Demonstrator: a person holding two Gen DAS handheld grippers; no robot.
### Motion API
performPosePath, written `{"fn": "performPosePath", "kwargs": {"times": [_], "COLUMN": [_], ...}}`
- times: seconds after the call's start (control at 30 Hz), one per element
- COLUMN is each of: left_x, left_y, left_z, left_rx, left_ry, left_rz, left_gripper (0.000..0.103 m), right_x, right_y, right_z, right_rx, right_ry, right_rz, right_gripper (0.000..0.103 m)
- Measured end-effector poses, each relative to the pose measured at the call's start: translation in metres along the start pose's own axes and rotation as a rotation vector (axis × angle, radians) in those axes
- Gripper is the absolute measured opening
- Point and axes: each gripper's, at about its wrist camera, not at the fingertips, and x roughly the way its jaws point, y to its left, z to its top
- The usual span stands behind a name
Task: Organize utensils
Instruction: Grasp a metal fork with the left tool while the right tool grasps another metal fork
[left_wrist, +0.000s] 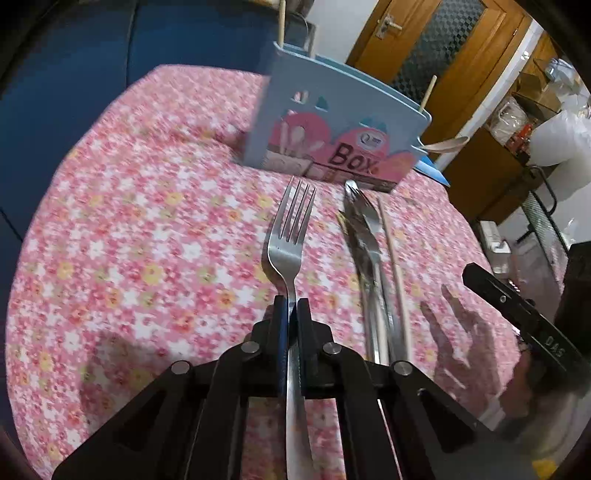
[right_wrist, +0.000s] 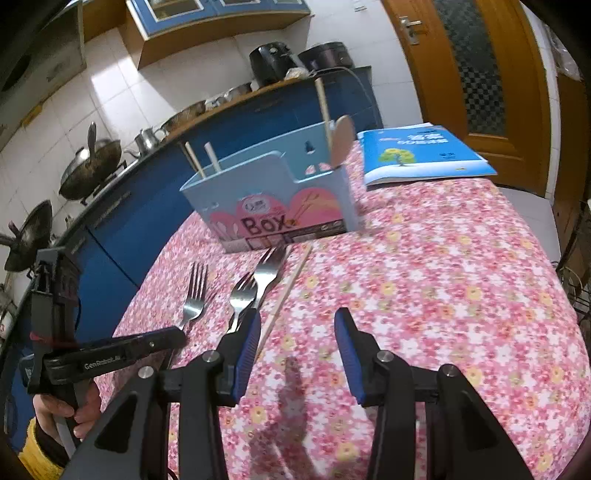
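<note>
Blue utensil box (right_wrist: 280, 192) — chopsticks (right_wrist: 212, 157), wooden spoon (right_wrist: 341, 142) upright inside.

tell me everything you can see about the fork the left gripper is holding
The shiny silver metal fork has four straight tines, a curved neck and a flat, slim handle. The left gripper is shut on the handle just below the neck, its black fingers pressing from either side. The handle runs back between the gripper's arms, and the tines point toward the light blue utensil box. It sits apart from the other two metal forks beside it. Whether it rests on the pink floral tablecloth or is lifted cannot be told.
</note>
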Motion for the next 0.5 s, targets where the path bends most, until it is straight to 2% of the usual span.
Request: {"fn": "performPosePath", "kwargs": {"times": [0.13,0.3,0.5], "left_x": [-0.008,-0.013,-0.008], "left_y": [0.007,0.023,0.023], "left_z": [-0.003,-0.003,-0.006], "left_rx": [0.003,-0.023,-0.030], "left_ry": [-0.036,-0.021,-0.029], "left_rz": [-0.020,-0.069,-0.061], "left_gripper": [0.002,0.002,0.002], "right_x": [0.010,0.025,0.043], "right_y": [0.011,0.030,0.051], "right_z": [0.000,0.002,0.005], "right_rx": [-0.019,-0.050,-0.091], "right_ry": [0.031,0.074,0.095], "right_rz": [0.004,0.011,0.007], "right_gripper": [0.045,0.045,0.045]}}
